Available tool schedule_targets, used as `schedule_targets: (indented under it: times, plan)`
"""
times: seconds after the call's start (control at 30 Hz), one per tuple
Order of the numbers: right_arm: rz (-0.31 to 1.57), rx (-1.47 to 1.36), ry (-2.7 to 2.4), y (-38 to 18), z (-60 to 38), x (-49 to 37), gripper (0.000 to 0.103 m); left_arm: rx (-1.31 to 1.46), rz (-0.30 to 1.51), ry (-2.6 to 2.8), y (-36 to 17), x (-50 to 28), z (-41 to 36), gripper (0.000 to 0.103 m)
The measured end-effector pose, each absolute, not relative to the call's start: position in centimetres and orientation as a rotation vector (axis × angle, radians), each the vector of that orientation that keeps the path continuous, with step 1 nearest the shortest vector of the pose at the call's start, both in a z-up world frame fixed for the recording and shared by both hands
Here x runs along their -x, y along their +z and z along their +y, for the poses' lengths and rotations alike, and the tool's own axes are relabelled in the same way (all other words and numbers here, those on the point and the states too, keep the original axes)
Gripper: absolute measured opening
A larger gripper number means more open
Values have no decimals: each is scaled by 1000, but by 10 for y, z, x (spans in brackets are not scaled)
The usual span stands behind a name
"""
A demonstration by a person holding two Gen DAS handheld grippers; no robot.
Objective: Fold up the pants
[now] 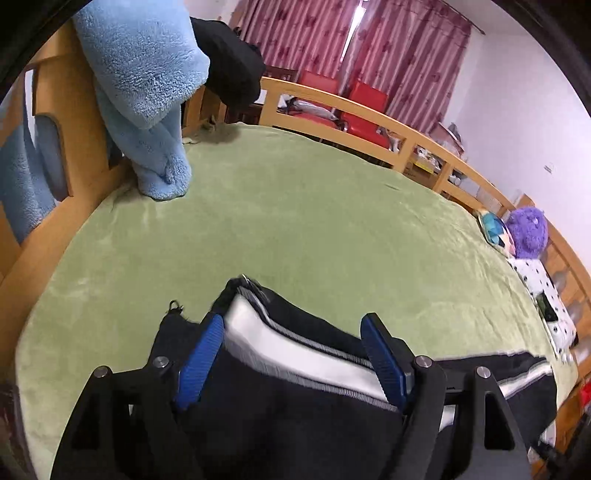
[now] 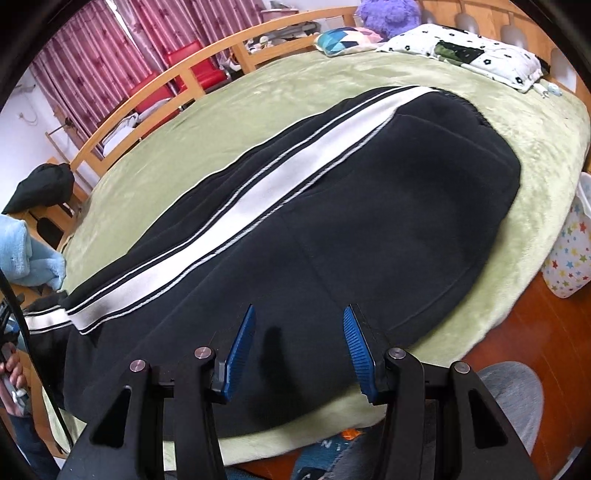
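Black pants [image 2: 369, 206] with a white side stripe [image 2: 266, 192] lie spread on the green bed cover [image 2: 207, 125]. In the left wrist view, the leg end of the pants [image 1: 295, 369] lies between the blue pads of my left gripper [image 1: 293, 325]; the jaws stand wide apart around the fabric, and the cloth looks raised off the bed. My right gripper [image 2: 299, 314] is open and empty, just above the near edge of the pants, fingers [image 2: 240, 347] apart.
A wooden rail [image 1: 369, 114] runs around the bed. A blue fleece [image 1: 147, 92] and a black garment [image 1: 232, 66] hang at its far corner. A purple plush [image 2: 388, 14], cushion [image 2: 343, 38] and white pillow [image 2: 461, 51] lie at the head. A star-patterned bin [image 2: 572, 251] stands on the floor.
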State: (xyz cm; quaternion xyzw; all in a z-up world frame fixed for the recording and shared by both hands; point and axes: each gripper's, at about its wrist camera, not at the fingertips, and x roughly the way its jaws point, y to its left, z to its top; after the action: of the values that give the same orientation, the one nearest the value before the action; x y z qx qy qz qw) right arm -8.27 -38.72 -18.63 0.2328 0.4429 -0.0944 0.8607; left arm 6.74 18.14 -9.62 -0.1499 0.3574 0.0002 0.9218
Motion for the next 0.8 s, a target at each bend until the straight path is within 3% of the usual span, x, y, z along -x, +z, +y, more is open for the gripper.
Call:
schedule_targets:
  times: [0.4,0.8]
  plan:
    - [916,-468,-138,-177,-343,85,49,544,873,-126,-184,28,211,75]
    - [937,-455,-126,-178,-322,97,49,706,840,68,-224,18,245,74]
